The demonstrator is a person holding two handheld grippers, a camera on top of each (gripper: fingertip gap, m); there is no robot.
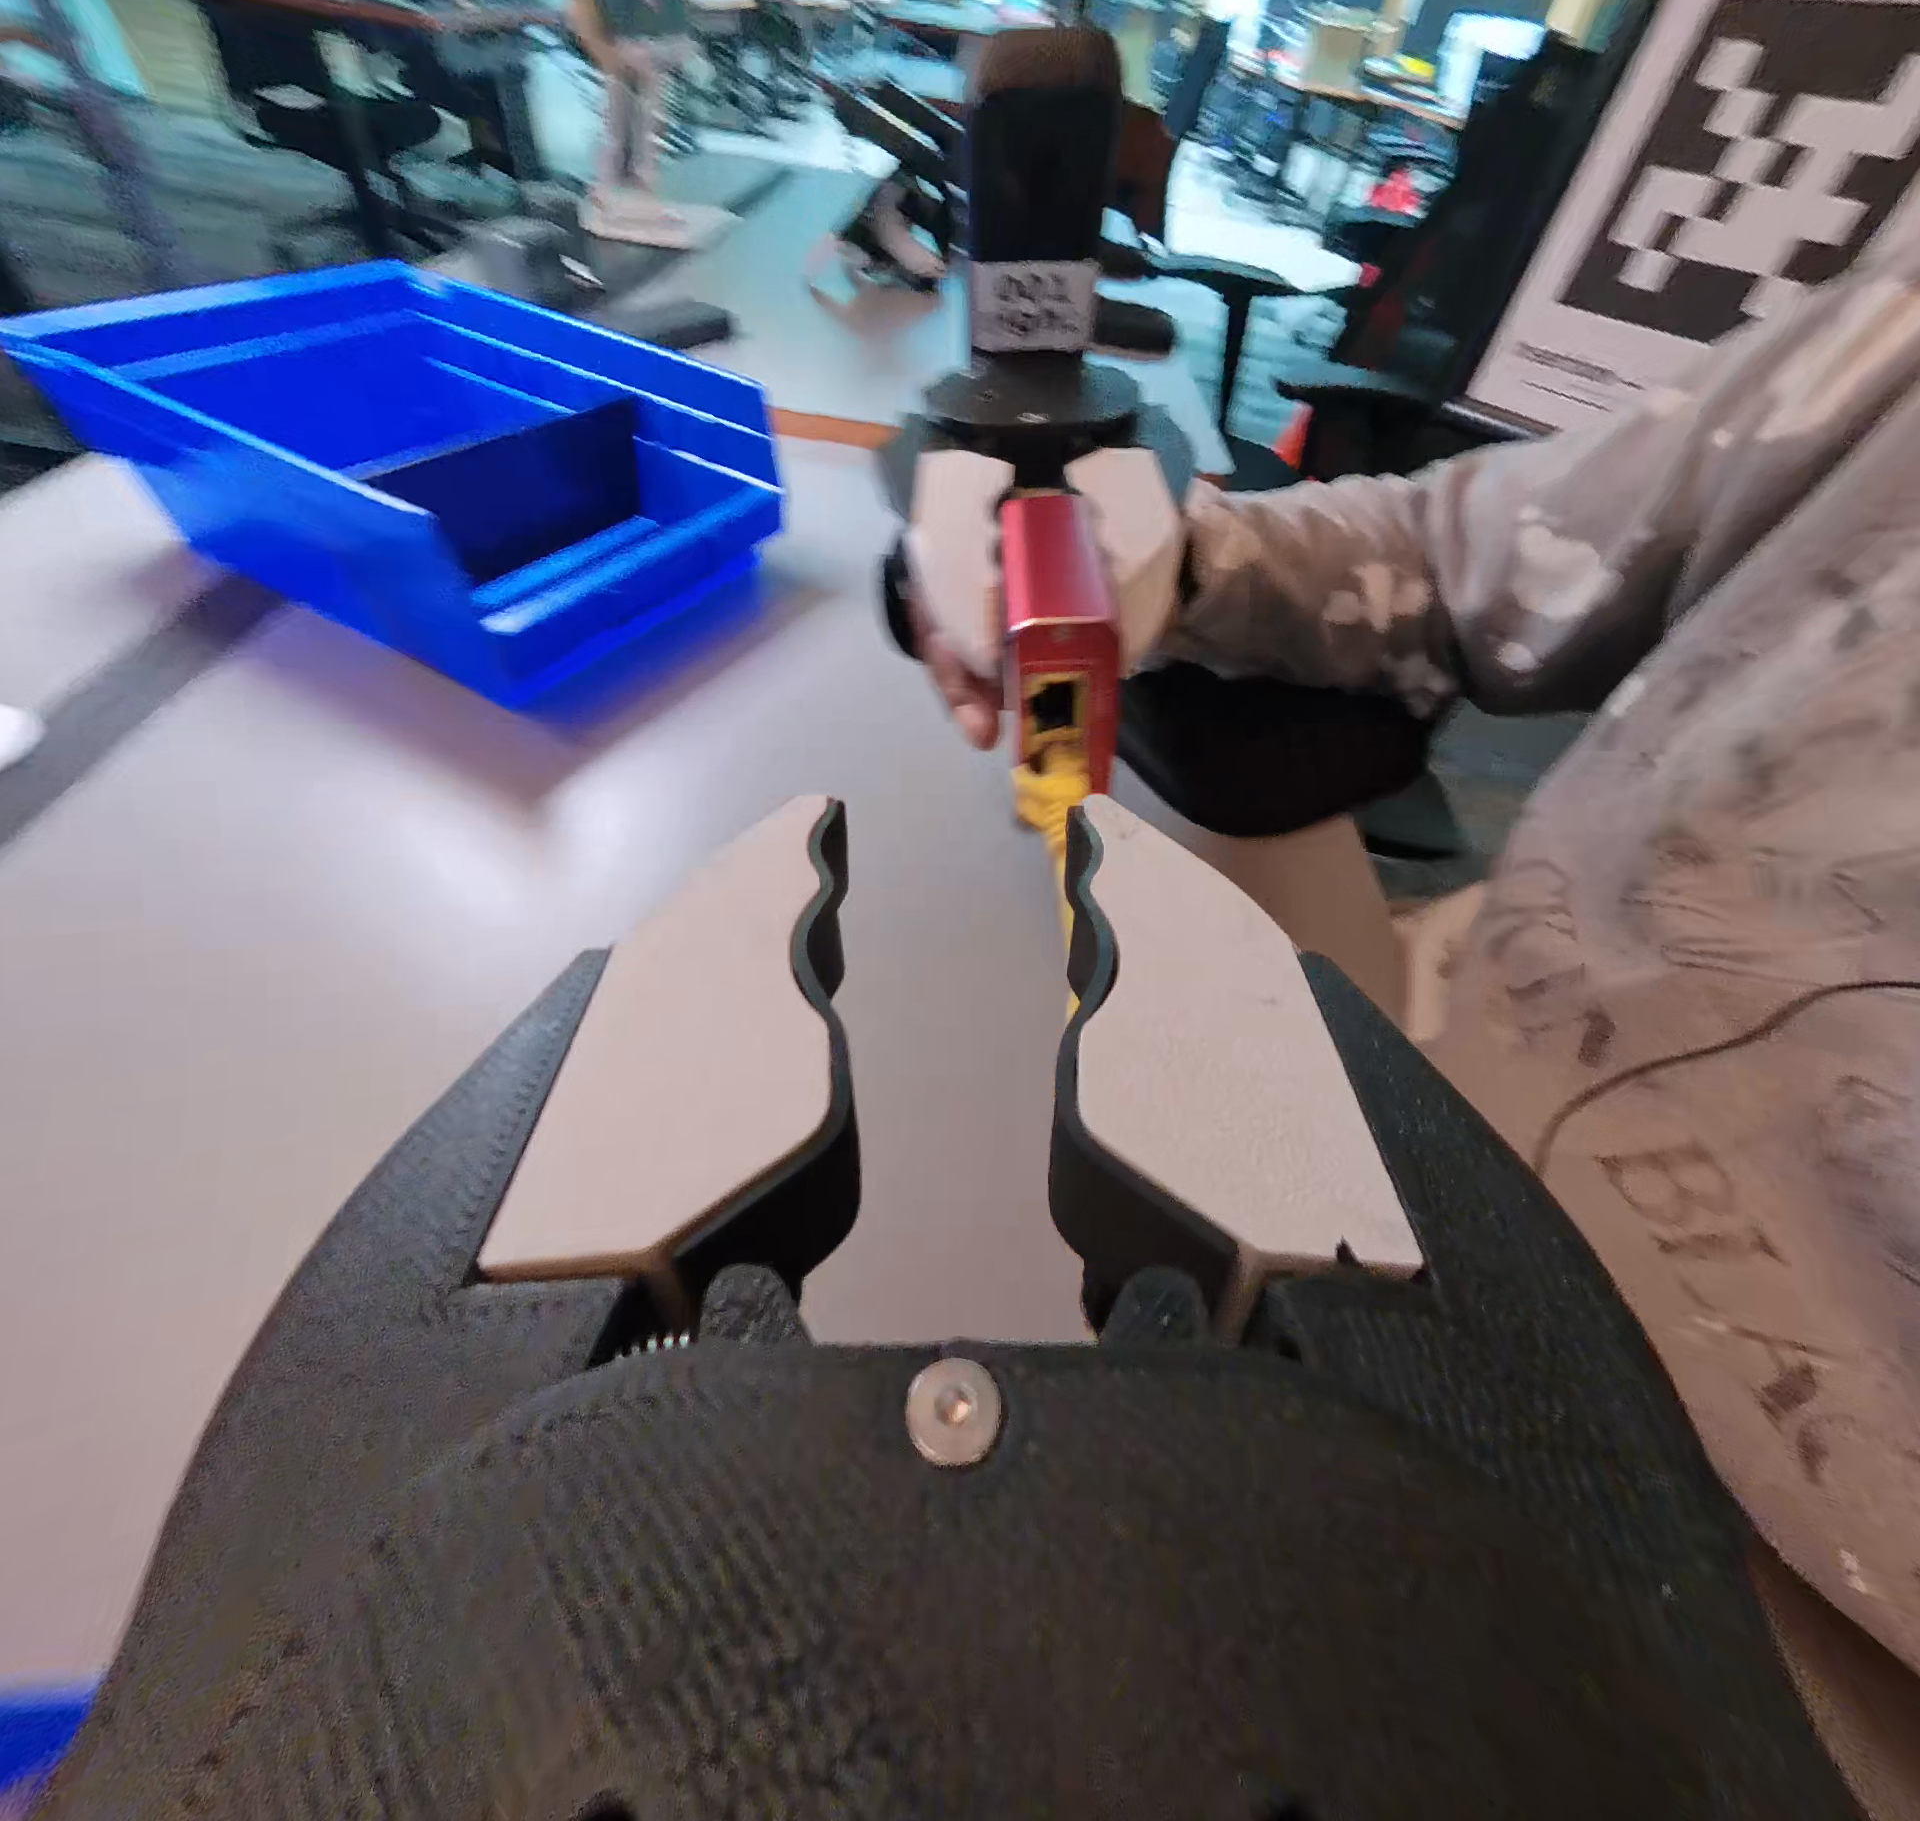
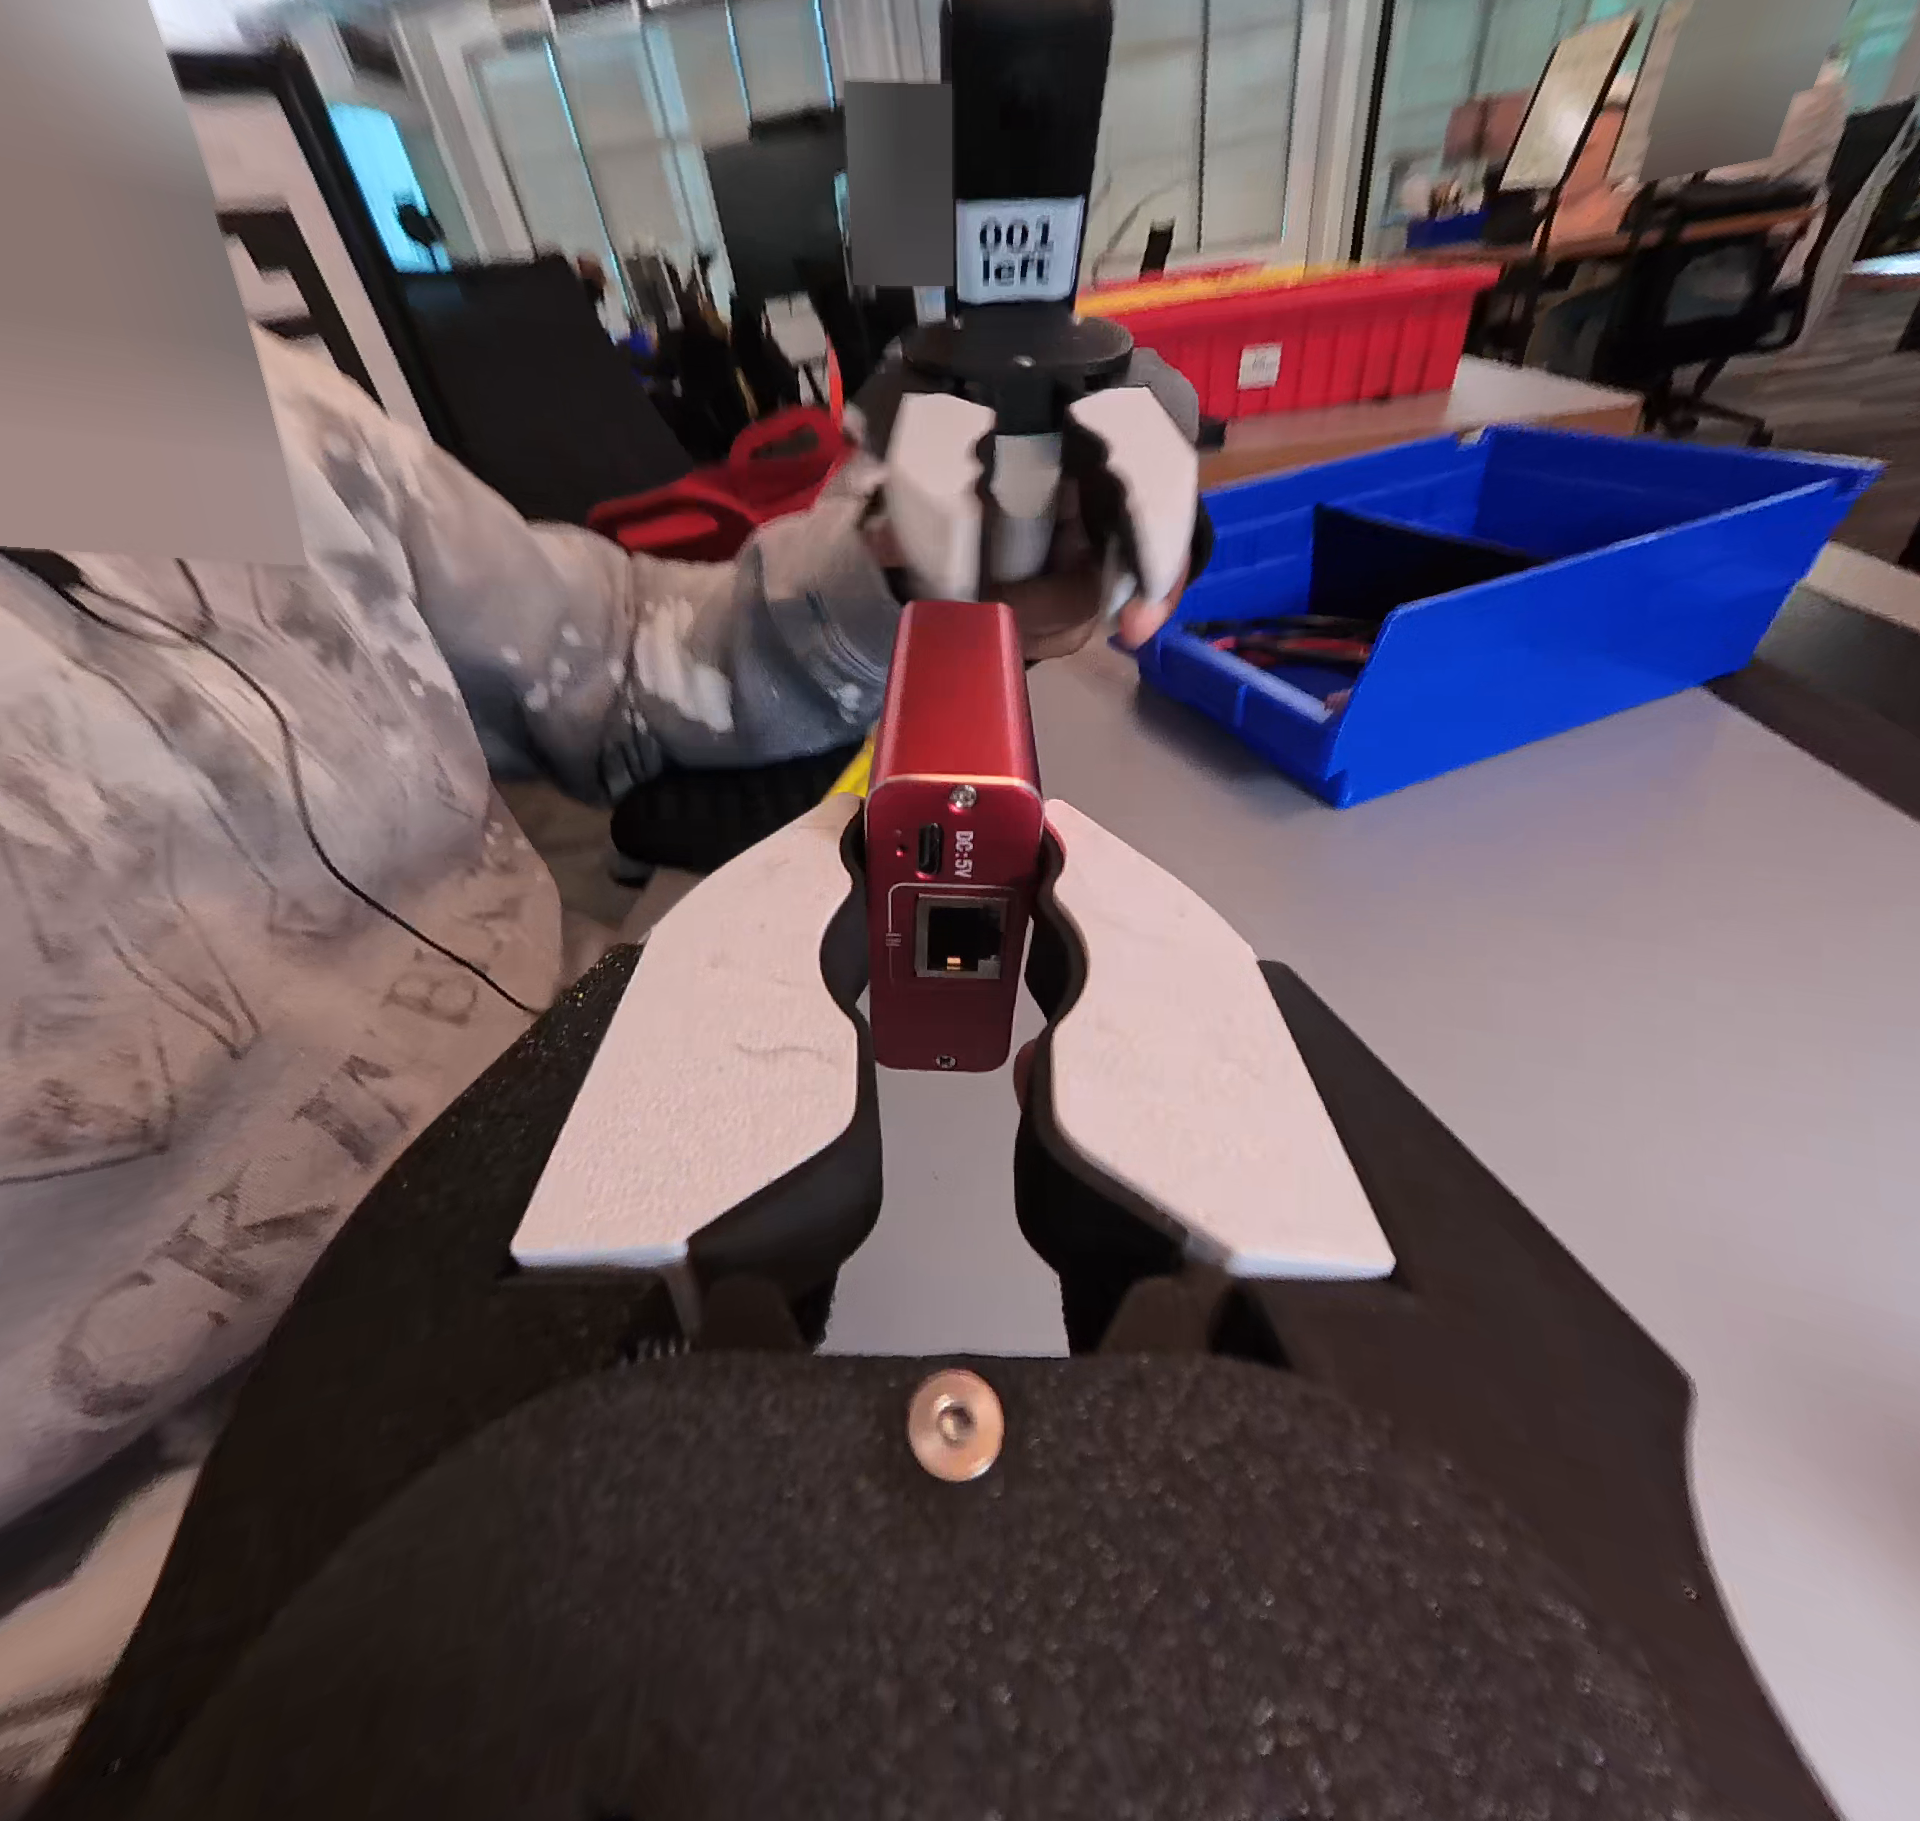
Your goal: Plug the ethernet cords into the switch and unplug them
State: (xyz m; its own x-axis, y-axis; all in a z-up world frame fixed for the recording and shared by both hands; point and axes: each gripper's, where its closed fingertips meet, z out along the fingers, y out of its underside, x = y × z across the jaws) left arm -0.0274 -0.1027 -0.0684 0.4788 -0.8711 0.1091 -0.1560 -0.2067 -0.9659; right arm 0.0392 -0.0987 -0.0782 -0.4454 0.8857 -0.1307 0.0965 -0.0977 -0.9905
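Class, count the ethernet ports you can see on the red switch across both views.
3: on the red switch, one empty port faces the right gripper; the far end shows one empty, one holding the yellow cord. Others may be hidden.

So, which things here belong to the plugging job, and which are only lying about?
For the job:
red switch, held in the right tool
yellow ethernet cord, plugged into the switch
left tool, open

Lying about:
blue bin
red crate

An open-plan office or lab: rows of desks (image 1: pixel 343 15), office chairs (image 2: pixel 1714 317), glass partitions (image 2: pixel 665 109), storage bins (image 2: pixel 1299 337).
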